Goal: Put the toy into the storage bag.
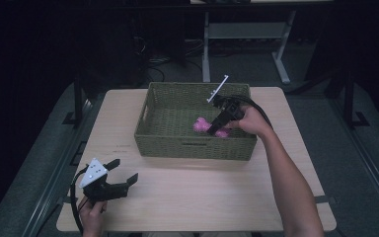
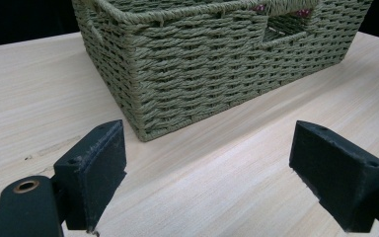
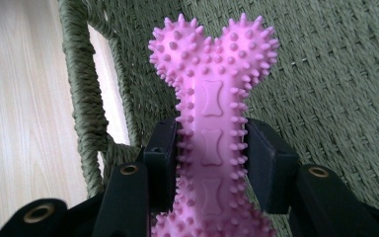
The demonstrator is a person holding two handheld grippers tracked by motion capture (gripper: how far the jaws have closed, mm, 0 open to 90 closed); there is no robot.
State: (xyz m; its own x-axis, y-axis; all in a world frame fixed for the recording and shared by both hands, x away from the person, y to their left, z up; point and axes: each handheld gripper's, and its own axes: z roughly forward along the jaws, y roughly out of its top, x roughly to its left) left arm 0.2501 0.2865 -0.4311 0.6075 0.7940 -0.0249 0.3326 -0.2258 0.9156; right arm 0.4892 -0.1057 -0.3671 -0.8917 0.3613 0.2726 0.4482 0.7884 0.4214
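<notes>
High view: a rectangular basket of woven olive-green fibre point(image 1: 168, 143) sits at the centre of a pale wooden table point(image 1: 207, 197), its long front wall facing the bottom of the frame. Inside it, toward the right of centre, lies a pink spiked rubber bone-shaped toy point(image 1: 201, 124). The right gripper point(image 1: 215, 126), held in the person's right hand point(image 1: 250, 121), reaches over the basket's right side and points down and left onto the toy, with a black cable arching behind the hand.

Right gripper view: the toy point(image 3: 212, 113) stands in the middle of the frame, its narrow shaft clamped between the two black jaws, which press on it from left and right. Its knobbed two-lobed end sticks out beyond the jaws toward the top of the frame. Behind it is the basket's woven floor, with a handle opening in the basket wall point(image 3: 86, 113) at the left showing table beyond.

At the lower left of the high view, the left gripper point(image 1: 124, 171) rests low over the table in the person's left hand point(image 1: 93, 213), well apart from the basket. In the left gripper view its jaws stand wide apart with nothing between them, aimed at the basket's near corner point(image 2: 138, 98).
</notes>
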